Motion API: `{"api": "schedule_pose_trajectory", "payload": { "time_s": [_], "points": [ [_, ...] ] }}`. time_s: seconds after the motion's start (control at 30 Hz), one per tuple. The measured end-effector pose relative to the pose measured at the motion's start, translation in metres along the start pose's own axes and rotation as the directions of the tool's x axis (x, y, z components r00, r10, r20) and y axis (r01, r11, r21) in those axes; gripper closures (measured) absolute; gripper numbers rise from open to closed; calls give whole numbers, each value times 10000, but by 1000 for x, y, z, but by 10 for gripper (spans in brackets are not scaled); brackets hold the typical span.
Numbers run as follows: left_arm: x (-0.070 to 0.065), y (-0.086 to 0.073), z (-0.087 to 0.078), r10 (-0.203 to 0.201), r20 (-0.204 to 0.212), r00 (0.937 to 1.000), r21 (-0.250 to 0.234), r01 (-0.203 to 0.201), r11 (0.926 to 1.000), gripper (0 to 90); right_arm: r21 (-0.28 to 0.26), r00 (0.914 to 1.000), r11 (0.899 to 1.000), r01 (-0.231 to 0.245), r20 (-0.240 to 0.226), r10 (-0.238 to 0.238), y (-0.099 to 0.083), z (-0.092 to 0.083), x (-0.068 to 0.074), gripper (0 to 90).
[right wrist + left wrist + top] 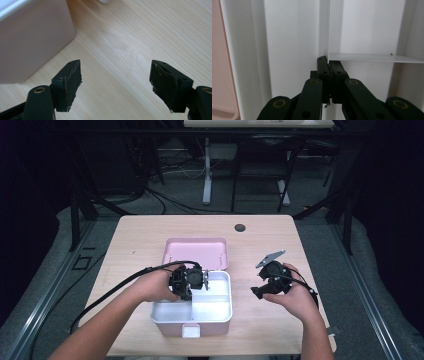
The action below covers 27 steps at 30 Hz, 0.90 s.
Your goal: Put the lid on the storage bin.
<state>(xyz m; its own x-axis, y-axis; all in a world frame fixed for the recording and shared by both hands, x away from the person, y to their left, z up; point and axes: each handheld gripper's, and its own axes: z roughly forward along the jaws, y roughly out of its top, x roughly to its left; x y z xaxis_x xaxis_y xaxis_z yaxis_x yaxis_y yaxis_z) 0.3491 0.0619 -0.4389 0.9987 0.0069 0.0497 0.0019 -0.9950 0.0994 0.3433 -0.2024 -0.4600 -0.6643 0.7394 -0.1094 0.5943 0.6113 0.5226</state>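
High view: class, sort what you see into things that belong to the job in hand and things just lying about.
In the job:
- pink box with white divided tray
- its open lid
- left gripper, fingers shut inside the tray
- right gripper, fingers open, beside the box

Lying about:
- table with a dark round hole
- desk frame behind

A lab or recording studio is suggested: the wooden counter (150,227) is ringed by dark metal framing (75,215), black drapes, loose floor cables (165,200) and another desk's legs (207,170).
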Motion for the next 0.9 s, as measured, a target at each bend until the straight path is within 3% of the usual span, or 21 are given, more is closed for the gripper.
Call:
{"api": "schedule_pose_trajectory", "payload": {
  "time_s": [0.2, 0.37, 0.5, 0.63, 0.67, 0.73, 0.77, 0.8, 0.83, 0.9],
  "points": [
    [-1, 2, 1, 5, -93, 10000, 154, -3, 9999, 879, -58, 9995, 9995, -326, -12, 326, 3, 1, -1, 252],
    [-2, 3, 1, -70, -103, 9999, 254, 72, 9997, 877, -360, 9980, 9978, -554, 281, 564, 6, 5, -1, 252],
    [-3, 4, 2, -91, -202, 9998, 247, 96, 9996, 875, -685, 9983, 9967, -440, 349, 465, 10, 6, 1, 253],
    [-3, 4, 2, -147, -206, 9997, 271, 152, 9995, 874, -772, 9973, 9950, -631, 335, 659, 16, 6, 1, 256],
    [-3, 4, 2, -147, -197, 9997, 272, 153, 9995, 874, -991, 9963, 9918, -813, 181, 835, 17, 8, 1, 278],
    [-3, 4, 2, -161, -191, 9997, 269, 166, 9995, 874, -855, 9928, 9904, -1089, 403, 1126, 19, 9, 0, 343],
    [-3, 4, 2, -159, -195, 9997, 265, 164, 9995, 874, -1070, 9907, 9851, -1345, -341, 1315, 19, 11, -3, 354],
    [-3, 4, 2, -156, -195, 9997, 260, 161, 9995, 874, -1125, 9880, 9821, -1509, -494, 1462, 20, 11, -4, 369],
    [-3, 4, 1, -150, -178, 9997, 281, 155, 9995, 875, -968, 9873, 9831, -1553, 192, 1579, 21, 10, -3, 369],
    [-2, 4, 2, -143, -130, 9998, 280, 146, 9995, 875, -871, 9843, 9805, -1762, -31, 1766, 23, 13, -5, 369]
  ]
}}
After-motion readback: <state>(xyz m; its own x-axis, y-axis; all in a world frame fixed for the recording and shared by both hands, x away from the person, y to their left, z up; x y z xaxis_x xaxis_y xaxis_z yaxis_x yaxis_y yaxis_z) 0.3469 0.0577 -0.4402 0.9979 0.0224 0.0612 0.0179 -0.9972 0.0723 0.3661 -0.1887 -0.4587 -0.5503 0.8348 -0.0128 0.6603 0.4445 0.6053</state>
